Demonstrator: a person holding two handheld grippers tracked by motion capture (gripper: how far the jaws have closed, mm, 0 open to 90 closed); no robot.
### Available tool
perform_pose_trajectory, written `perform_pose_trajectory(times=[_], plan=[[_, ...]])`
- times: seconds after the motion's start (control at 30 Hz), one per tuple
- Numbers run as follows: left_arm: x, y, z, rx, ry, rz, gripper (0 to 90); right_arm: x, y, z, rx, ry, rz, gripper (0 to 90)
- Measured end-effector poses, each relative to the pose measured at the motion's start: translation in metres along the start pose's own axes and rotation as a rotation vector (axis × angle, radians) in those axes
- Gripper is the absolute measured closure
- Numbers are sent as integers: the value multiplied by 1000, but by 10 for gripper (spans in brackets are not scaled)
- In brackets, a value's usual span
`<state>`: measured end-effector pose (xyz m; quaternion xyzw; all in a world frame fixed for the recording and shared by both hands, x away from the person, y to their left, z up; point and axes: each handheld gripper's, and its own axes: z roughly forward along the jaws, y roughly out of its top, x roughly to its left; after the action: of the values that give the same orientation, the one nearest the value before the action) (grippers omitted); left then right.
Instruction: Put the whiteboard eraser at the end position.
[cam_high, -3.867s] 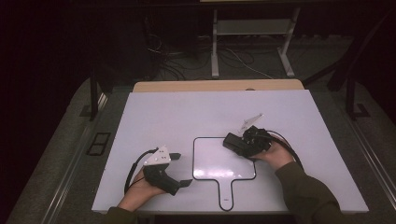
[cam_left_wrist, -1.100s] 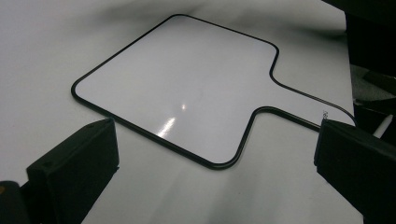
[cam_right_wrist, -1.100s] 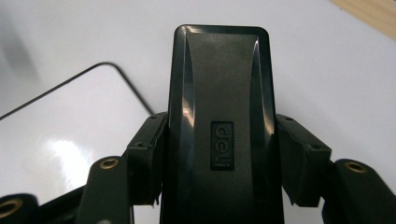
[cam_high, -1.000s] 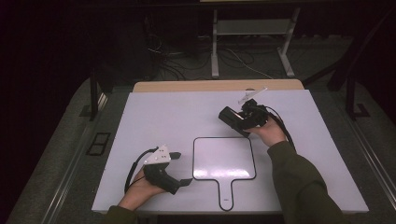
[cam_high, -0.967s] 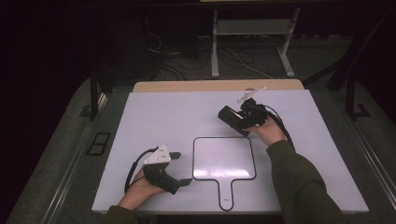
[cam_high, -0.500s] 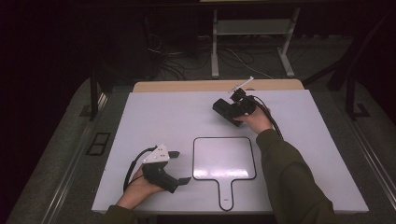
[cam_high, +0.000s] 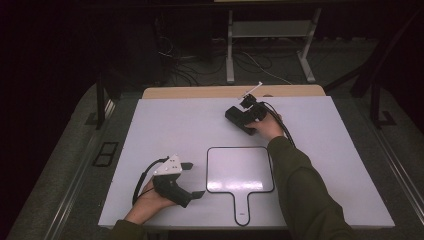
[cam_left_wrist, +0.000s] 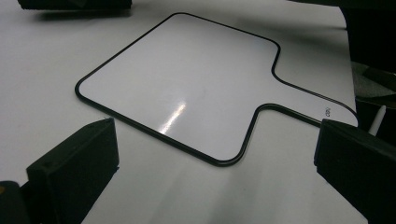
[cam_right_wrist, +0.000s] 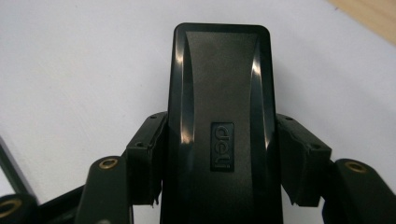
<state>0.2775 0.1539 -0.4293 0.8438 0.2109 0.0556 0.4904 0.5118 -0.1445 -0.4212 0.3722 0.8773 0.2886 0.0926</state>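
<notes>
right gripper (cam_right_wrist: 219, 163) clamped on black eraser (cam_right_wrist: 219, 93), eraser jutting ahead between jaws

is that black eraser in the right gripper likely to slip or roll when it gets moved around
Probably neither. The eraser is a flat-sided block, so it should lie still rather than roll. Its glossy plastic top looks a little slippery, but the right hand-held gripper clamps both long sides squarely, which should hold it. It looks stiff and likely light, since the hand holds it far out over the table.
</notes>
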Motion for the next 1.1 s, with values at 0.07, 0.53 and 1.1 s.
perform_pose_trajectory(times=[0.07, 0.53, 1.1], plan=[[0, 0, 0, 3, -1, 3, 0, 0, -2, 4, 10, 4, -2, 387], [6, -2, 2, 17, 6, 3, 0, 6, -10, -19, -117, 15, 49, 242], [5, -2, 2, 24, 6, 3, 0, 18, -58, -72, -297, 21, 49, 159]])
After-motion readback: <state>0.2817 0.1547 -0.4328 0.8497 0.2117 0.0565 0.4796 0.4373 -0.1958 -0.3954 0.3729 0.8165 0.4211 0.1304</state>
